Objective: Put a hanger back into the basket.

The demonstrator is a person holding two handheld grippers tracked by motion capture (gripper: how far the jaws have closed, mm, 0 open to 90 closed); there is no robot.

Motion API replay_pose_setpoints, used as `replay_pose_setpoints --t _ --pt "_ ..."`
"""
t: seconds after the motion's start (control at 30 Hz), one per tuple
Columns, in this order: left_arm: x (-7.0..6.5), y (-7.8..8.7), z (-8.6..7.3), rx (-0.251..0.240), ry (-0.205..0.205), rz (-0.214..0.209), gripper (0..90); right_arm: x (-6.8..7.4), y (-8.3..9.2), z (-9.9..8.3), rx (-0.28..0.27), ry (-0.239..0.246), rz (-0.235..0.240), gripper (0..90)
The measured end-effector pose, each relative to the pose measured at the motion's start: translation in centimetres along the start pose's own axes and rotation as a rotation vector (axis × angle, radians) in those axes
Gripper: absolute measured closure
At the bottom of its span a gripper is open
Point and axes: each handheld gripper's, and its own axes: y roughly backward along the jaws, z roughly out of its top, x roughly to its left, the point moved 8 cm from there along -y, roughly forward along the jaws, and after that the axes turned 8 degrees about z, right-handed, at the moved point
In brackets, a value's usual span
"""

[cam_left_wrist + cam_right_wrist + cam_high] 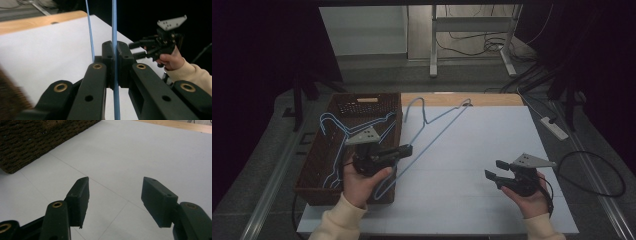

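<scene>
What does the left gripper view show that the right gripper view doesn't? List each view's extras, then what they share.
Left gripper view: the left claw shut on a blue wire hanger, and the right claw held in a hand farther off. Right gripper view: the right claw's jaws open over bare table, and a brown woven basket. Both: the white table top and its wooden edge.

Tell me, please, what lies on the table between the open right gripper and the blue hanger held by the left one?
Nothing: in the high view only bare white table separates the right gripper from the blue hanger.
</scene>
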Motion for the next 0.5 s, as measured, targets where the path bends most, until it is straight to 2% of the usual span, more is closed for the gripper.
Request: replay_pose_setpoints --t 0.07,0.1,0.23,0.3,0.5 --pt "1.1 1.3 0.4 -0.018 0.008 0.021 85.9 0.0 -0.1 -0.1 0.004 -0.001 -0.001 40.0" --pt "1.1 1.3 0.4 -0.018 0.008 0.021 85.8 -0.1 -0.1 -0.1 0.007 -0.001 0.000 39.9" --pt "3.4 3.5 0.9 -0.044 0.026 0.071 85.9 -0.2 -0.2 -0.2 0.012 -0.004 -0.004 39.9" --pt "3.8 3.9 0.9 -0.046 0.032 0.080 85.9 -0.2 -0.2 -0.3 0.012 -0.005 -0.005 39.9" --pt "6.6 5.6 0.4 -0.049 0.066 0.137 85.8 -0.3 -0.3 -0.4 0.020 -0.004 -0.008 39.9"
